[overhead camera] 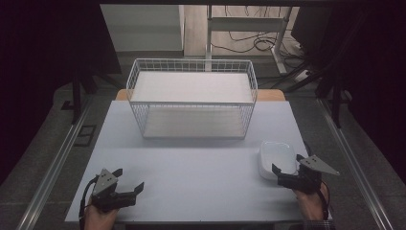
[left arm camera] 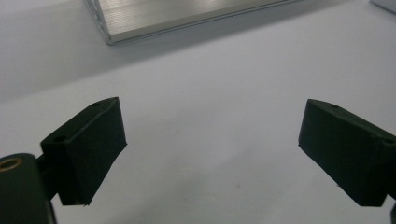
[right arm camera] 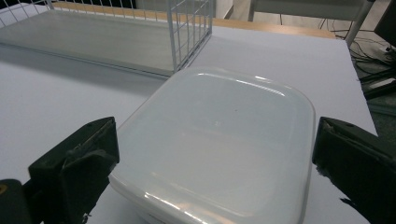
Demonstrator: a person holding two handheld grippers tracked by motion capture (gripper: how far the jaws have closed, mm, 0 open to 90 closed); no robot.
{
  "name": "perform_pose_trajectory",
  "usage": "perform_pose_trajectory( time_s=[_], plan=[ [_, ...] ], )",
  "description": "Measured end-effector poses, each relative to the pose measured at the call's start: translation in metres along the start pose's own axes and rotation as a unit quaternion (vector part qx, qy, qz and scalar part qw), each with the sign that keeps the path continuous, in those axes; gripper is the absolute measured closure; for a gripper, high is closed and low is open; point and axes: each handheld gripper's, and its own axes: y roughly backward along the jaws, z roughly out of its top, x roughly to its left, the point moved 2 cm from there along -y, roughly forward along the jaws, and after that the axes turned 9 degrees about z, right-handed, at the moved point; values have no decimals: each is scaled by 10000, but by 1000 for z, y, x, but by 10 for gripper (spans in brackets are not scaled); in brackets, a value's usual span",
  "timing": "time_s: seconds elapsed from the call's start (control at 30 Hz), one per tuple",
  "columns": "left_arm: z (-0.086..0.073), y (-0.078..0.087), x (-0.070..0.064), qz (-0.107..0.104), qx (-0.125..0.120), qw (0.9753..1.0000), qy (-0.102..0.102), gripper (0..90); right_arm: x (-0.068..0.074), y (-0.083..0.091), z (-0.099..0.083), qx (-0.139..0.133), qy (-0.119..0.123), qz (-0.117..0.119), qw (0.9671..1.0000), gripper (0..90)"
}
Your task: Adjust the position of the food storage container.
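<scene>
So the white lidded container (overhead camera: pixel 277 158) was sitting flat on the worktop (overhead camera: pixel 191 177), over near the right edge and toward the person's side. Rounded corners, glossy lid, light bouncing off the top in the right gripper view (right arm camera: pixel 219 140).

The right hand-held gripper (overhead camera: pixel 286 171) was right at its near end with the jaws spread wide. In the right gripper view you could see one black jaw on either side of the container, the left one up against or just beside its corner, the right one just off the other edge. Not clamped down on it at all, so released. The right hand (overhead camera: pixel 311 201) came in from the bottom edge, with the grey three-cornered plate on top of the gripper.

Behind the container, around the middle of the worktop toward the far side, stood a white wire basket (overhead camera: pixel 191 98) with a pale board across its floor. In the right gripper view its wire corner (right arm camera: pixel 187 32) was close behind the container but not touching it.

Way over on the other side, the left hand-held gripper (overhead camera: pixel 125 183) hung low over bare worktop near the front left, well apart from the container. Its jaws were spread wide too, nothing between them but plain surface (left arm camera: pixel 210 140). The left hand (overhead camera: pixel 98 218) held it from below.
</scene>
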Motion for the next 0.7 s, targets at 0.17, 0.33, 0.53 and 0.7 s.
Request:
perform_pose_trajectory(
  time_s=[0.17, 0.33, 0.53, 0.7],
  plan=[
    [1, -1, 4, -50, 61, 9998, 166, 93, -4, 1, -1, 141, -141, 12, 9998, 9],
    [2, -3, 1, -77, 215, 9996, 161, 75, -5, -1, -2, 339, -112, 2, 9994, 0],
    [2, -2, 1, -177, 169, 9995, 205, 53, -5, -4, -3, 464, -140, -8, 9988, 0],
    [1, -4, 0, -169, 191, 9996, 91, 45, -8, -3, 0, 502, -171, -104, 9985, 0]
  ],
)
